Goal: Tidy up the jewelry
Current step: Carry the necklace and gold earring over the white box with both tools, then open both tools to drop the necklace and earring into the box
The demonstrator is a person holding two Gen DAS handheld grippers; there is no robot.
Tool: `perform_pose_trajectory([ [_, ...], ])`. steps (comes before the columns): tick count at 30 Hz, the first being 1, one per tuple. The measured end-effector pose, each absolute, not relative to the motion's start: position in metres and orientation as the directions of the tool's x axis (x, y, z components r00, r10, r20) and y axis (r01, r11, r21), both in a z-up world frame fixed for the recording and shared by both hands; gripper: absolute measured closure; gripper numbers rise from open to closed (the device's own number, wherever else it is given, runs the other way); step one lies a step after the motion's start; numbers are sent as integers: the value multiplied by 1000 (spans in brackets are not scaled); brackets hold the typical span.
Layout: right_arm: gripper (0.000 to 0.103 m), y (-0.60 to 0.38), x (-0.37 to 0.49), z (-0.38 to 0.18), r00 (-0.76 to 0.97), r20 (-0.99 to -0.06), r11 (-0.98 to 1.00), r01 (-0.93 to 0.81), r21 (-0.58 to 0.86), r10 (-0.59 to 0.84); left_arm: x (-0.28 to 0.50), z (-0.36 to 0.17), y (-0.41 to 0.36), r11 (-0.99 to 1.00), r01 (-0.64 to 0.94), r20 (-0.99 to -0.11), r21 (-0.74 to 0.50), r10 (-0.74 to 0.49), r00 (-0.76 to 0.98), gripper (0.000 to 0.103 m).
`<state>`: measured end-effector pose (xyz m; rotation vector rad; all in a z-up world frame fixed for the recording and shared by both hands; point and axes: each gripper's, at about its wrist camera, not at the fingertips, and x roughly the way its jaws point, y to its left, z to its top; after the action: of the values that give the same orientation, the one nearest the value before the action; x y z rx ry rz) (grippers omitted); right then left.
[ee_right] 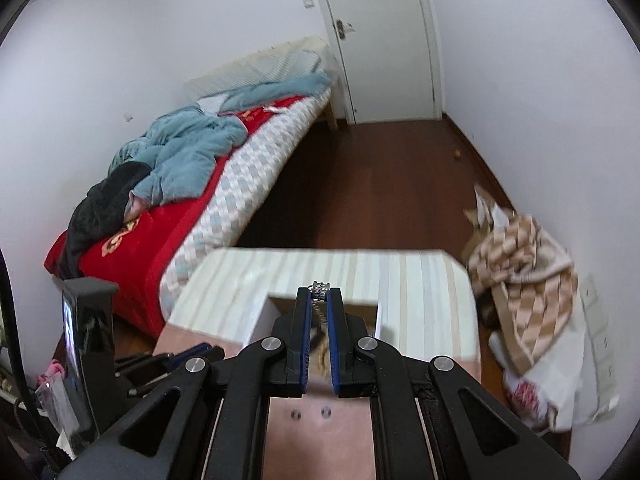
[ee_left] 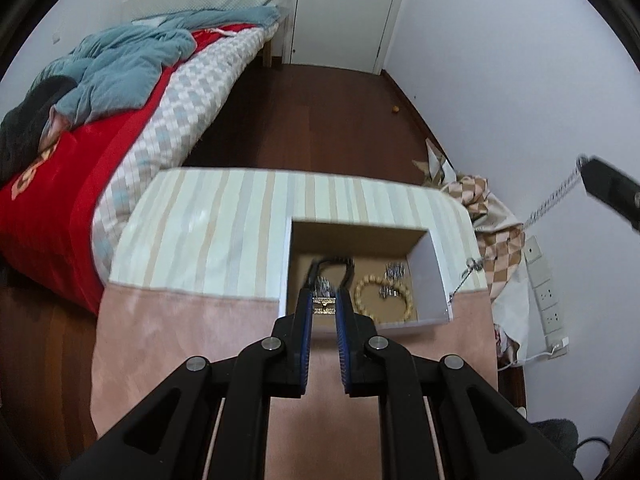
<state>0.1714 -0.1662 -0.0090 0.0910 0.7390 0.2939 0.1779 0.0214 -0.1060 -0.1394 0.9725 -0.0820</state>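
An open white box [ee_left: 430, 272] with a brown floor sits on the table; it also shows in the right wrist view [ee_right: 260, 316]. Inside lie a wooden bead bracelet [ee_left: 384, 292], silver pieces [ee_left: 394, 270] and a black band [ee_left: 332, 264]. My left gripper [ee_left: 324, 304] is shut on a small gold and silver jewelry piece [ee_left: 323, 305] over the box's near edge. My right gripper [ee_right: 319, 294] is shut on a silver chain [ee_right: 320, 286], held above the box; the chain [ee_left: 552, 200] hangs from it at right in the left wrist view.
The table has a pink cloth [ee_left: 180, 336] in front and a striped cloth [ee_left: 224, 220] behind. A bed [ee_left: 80, 128] stands at left, a checked bag [ee_right: 520, 256] and a power strip [ee_left: 546, 296] at right, a door [ee_right: 384, 40] at the back.
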Motion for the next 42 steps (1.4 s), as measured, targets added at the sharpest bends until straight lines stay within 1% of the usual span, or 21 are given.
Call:
perform_pose_trajectory([
  [2, 95, -159, 185, 0, 702, -650, 955, -247, 163, 292, 190, -103, 27, 987, -7, -816, -161, -129, 564, 94],
  [5, 95, -149, 211, -5, 677, -676, 955, -253, 156, 290, 206, -109, 35, 985, -27, -825, -172, -129, 550, 94],
  [8, 95, -141, 235, -29, 636, -721, 958, -241, 154, 276, 221, -121, 41, 980, -43, -844, -192, -142, 518, 94],
  [12, 95, -137, 264, -73, 567, -781, 962, -220, 162, 261, 239, -139, 43, 973, -45, -866, -228, -182, 465, 94],
  [18, 95, -140, 293, -128, 478, -839, 963, -190, 191, 261, 268, -160, 37, 955, -33, -884, -295, -260, 387, 94],
  [21, 95, -145, 303, -142, 440, -855, 960, -184, 213, 274, 282, -169, 31, 947, -33, -895, -319, -289, 340, 93],
  [26, 93, -153, 313, -157, 382, -879, 956, -178, 234, 287, 293, -176, 28, 952, -57, -913, -301, -271, 304, 92],
  [28, 85, -156, 312, -158, 378, -882, 958, -174, 229, 280, 293, -174, 29, 958, -58, -916, -281, -250, 313, 81],
  [29, 78, -157, 311, -157, 381, -882, 959, -172, 227, 277, 292, -172, 30, 961, -58, -916, -272, -240, 322, 65],
  [30, 72, -158, 308, -157, 389, -881, 961, -171, 219, 270, 290, -170, 31, 963, -59, -914, -261, -227, 336, 43],
  [32, 66, -159, 301, -153, 401, -877, 962, -176, 208, 263, 286, -165, 34, 968, -66, -910, -240, -201, 362, 27],
  [34, 61, -161, 294, -151, 409, -877, 965, -176, 196, 253, 283, -163, 38, 976, -73, -912, -204, -162, 378, 26],
  [35, 55, -161, 292, -150, 410, -878, 966, -174, 191, 248, 280, -162, 41, 980, -80, -913, -180, -136, 385, 22],
  [36, 49, -161, 288, -151, 412, -881, 970, -167, 176, 231, 278, -161, 43, 983, -84, -912, -165, -119, 392, 13],
  [37, 45, -162, 284, -151, 415, -884, 973, -164, 160, 215, 274, -160, 45, 986, -89, -909, -140, -93, 405, 10],
  [38, 39, -162, 279, -152, 419, -886, 977, -159, 142, 197, 268, -159, 46, 990, -96, -905, -108, -58, 422, 5],
  [39, 33, -162, 276, -153, 424, -889, 981, -150, 120, 174, 265, -159, 47, 991, -100, -901, -88, -36, 432, 4],
  [40, 30, -162, 271, -154, 427, -891, 985, -141, 101, 152, 259, -158, 47, 993, -108, -895, -58, -4, 446, 3],
  [41, 24, -163, 268, -156, 427, -894, 988, -131, 85, 133, 254, -158, 48, 993, -114, -891, -36, 19, 454, 0],
  [42, 17, -162, 266, -157, 426, -897, 990, -123, 75, 121, 249, -158, 47, 993, -119, -884, -9, 48, 464, 0],
])
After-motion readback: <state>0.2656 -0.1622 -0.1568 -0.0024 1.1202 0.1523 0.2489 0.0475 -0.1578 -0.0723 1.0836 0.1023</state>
